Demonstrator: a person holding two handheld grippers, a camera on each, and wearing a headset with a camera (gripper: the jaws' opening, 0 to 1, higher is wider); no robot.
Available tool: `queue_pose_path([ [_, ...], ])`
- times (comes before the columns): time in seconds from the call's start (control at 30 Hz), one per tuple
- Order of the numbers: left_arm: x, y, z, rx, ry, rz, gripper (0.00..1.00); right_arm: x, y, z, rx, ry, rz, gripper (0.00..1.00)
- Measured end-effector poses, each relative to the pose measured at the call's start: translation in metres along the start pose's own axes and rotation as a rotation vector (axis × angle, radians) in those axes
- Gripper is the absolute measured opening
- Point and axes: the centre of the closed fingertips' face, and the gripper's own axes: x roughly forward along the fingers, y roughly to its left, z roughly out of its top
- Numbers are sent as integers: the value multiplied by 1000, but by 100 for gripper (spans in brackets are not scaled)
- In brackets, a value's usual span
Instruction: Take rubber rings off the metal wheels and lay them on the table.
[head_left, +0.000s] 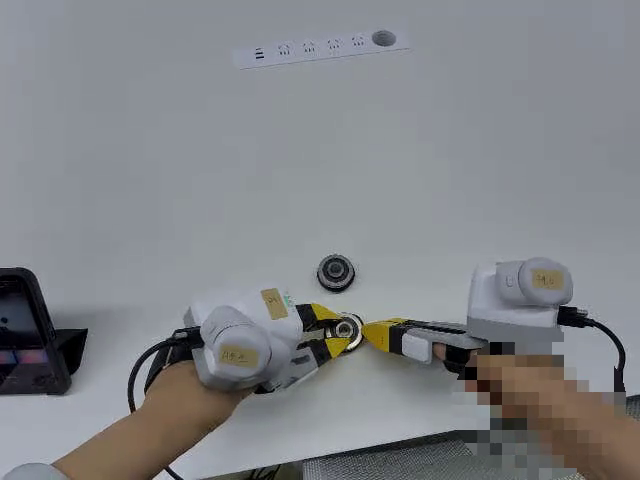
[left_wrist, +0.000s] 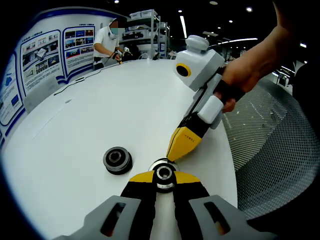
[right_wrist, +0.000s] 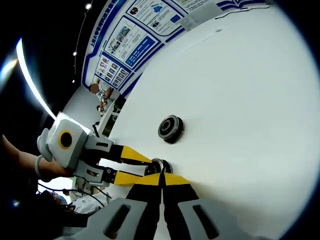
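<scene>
At the near edge of the white table (head_left: 420, 180), the left gripper (head_left: 338, 331) is clenched on a small round metal wheel (head_left: 349, 327), with one yellow jaw tip on each side of it. The right gripper (head_left: 373, 335) meets it from the opposite side. Its yellow tips are pressed together into a wedge that touches the wheel's rim; I cannot tell whether they pinch anything there. The right gripper view shows that closed wedge from behind, with the left gripper's two jaws spread around the wheel. The left gripper view shows the wheel's shiny hub end on, and a grey wire mesh (left_wrist: 270, 150) beside the table on the right. Just beyond the grippers and apart from both, a second wheel (head_left: 336, 272) lies flat, with a black rubber ring (head_left: 322, 273) around its bright hub. To the left, a dark phone (head_left: 22, 330) leans on a stand. Far back lies a white power strip (head_left: 315, 47). The left gripper view has a person (left_wrist: 106, 42) at the table's far end.
</scene>
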Motion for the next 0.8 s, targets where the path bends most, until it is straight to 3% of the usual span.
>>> queue_pose_path([
  [0.8,0,0,0,0,-1,2,12,1,11,2,-1,-9,28,2],
])
